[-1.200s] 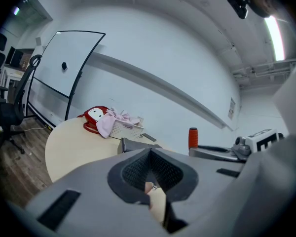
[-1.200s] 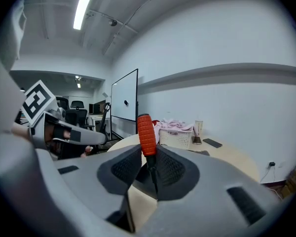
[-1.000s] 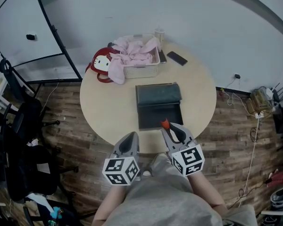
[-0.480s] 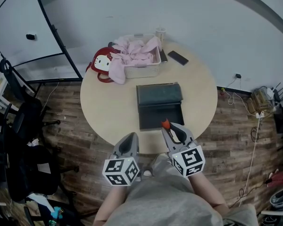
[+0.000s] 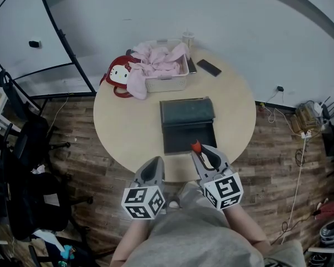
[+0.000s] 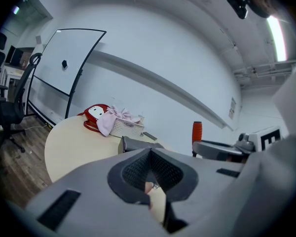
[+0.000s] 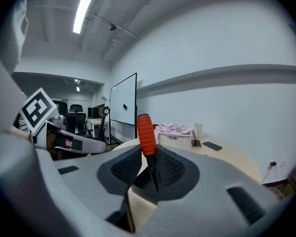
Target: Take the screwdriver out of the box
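With my right fingers (image 7: 122, 168) clenched on the orange-handled metal screwdriver (image 7: 147, 132), held out of the open dark-grey box (image 5: 187, 121) near its front edge on the round beige table (image 5: 128, 132), and my left fingers (image 6: 135, 171) closed empty, the lift-out looks done and I'd next set it down.

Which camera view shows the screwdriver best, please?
The right gripper view: the screwdriver is gripped close up by the right gripper, orange handle and dark shaft both plain. The head view shows only an orange end above that gripper; the left gripper view shows just the orange handle, off to the right.
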{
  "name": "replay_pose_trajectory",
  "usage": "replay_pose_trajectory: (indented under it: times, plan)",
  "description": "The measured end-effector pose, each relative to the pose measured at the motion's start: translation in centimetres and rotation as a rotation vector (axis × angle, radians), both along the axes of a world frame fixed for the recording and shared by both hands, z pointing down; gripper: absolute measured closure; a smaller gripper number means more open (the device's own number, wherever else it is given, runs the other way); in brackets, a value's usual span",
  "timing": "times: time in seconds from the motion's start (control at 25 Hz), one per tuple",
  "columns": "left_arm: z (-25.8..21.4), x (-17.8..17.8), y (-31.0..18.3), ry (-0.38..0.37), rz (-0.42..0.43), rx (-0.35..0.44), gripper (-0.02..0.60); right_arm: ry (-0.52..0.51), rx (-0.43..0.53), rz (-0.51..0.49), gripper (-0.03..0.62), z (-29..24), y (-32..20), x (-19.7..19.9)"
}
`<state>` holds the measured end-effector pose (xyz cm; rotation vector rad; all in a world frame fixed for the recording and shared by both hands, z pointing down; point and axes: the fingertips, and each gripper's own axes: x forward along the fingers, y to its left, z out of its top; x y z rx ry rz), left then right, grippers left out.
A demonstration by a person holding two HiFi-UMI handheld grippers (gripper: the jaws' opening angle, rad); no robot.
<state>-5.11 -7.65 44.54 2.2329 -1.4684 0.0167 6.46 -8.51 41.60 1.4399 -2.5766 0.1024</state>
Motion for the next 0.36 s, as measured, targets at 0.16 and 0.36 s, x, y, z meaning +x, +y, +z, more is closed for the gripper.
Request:
replay_pose_trajectory:
  times: [0.16,0.36]
  plan:
    - [-0.20,0.06,-0.29,0.004,0.001,0.002,0.578,-0.009,0.003,-0.008,0.516,-0.38,-0.28,-0.21]
    - [-0.13,0.37,-0.31,0.001,0.002,0.002,0.578,-0.006,0.016,-0.011,0.516,-0.74,-0.25,-0.14]
